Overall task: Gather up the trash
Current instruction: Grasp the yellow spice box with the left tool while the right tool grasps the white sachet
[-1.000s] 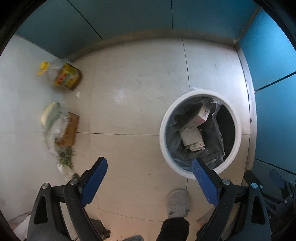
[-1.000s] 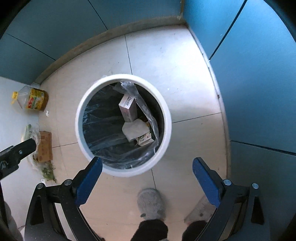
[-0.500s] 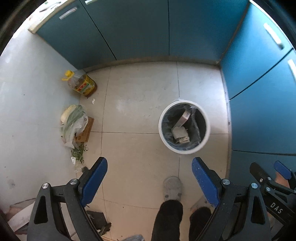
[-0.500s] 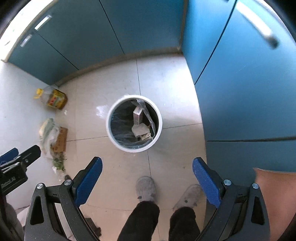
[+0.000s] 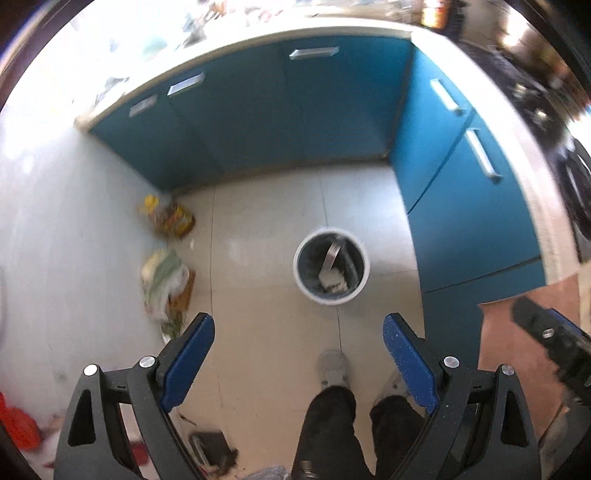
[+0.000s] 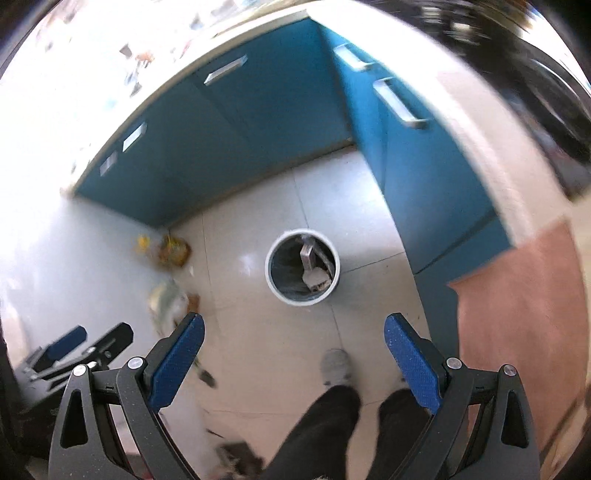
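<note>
Left wrist view blurred, both hand-held grippers point(image 5: 298, 334) point(image 6: 293, 334) spread apart, empty, bin point(image 5: 331, 271) contents indistinct, floor litter point(image 5: 166, 284) smeared.

Both wrist views: strong daylight from the far side; countertop point(image 5: 332, 26) blown out to white, no detail recoverable there. Left wall point(image 5: 55, 240) washed pale by the same light. Floor tiles point(image 5: 266, 229) evenly lit, one soft specular patch just left of the trash bin point(image 5: 331, 271). Shadows weak and diffuse. Heavy fisheye: cabinet fronts point(image 6: 258, 122) bow outward, black vignette at the corners. Motion blur throughout, worst towards the rim; the oil bottle point(image 5: 168, 218) and bagged litter point(image 6: 168, 301) smear. Near gripper fingers point(image 6: 177, 360) stay sharp
</note>
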The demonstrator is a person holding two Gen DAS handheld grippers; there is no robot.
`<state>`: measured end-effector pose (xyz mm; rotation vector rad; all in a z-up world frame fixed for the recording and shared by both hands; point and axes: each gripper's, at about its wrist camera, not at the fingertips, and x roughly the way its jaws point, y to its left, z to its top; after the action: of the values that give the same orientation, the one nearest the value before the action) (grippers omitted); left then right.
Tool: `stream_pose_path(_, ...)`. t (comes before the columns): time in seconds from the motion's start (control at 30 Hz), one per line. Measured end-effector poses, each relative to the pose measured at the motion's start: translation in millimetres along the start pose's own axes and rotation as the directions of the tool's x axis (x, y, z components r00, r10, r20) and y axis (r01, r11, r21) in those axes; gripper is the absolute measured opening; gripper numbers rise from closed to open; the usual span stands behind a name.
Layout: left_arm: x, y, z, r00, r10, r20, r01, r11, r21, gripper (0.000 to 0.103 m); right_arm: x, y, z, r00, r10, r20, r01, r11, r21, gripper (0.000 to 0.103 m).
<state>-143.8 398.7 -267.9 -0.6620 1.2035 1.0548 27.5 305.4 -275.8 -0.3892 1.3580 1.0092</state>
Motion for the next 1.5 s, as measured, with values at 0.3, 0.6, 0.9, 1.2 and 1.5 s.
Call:
stream_pose_path(0.3,-39.9,-185.9,16.1,0.989,0.013,0.148,-0.060,0.945,0.320,0.093,-102.2,-241.4,-14.1,0.946,-0.315,0.068,0.250,0.851,0.463,0.099)
stream_pose_path(0.6,-46.1,-350.5,-6.4,0.979,-0.012,0.202,-0.112,0.799,0.591,0.093,-88.9,-390.8,-77.7,0.909,-0.391,-0.142,0.386,0.665,0.640,0.097)
stream_pose_path(0.9,-68.8,-441.6,-34.3,0.975,-0.132,0.180,-0.060,0.624,0.779,0.093,-123.8,-397.5,-97.0,0.906,-0.423,0.015,0.325,0.719,0.614,0.000)
stream_pose_path(1.2,-60.8,-555.7,-63.7,0.980,-0.200,0.021,0.037,0.282,0.959,0.093,-193.6,-482.4,-162.2,0.915,-0.382,0.125,0.135,0.586,0.799,0.000)
stream_pose_path(1.5,-31.0,-610.0,-90.4,0.986,-0.116,-0.119,0.128,0.073,0.989,0.066,-190.7,-547.5,-205.0,0.937,-0.330,0.112,0.042,0.427,0.903,0.028)
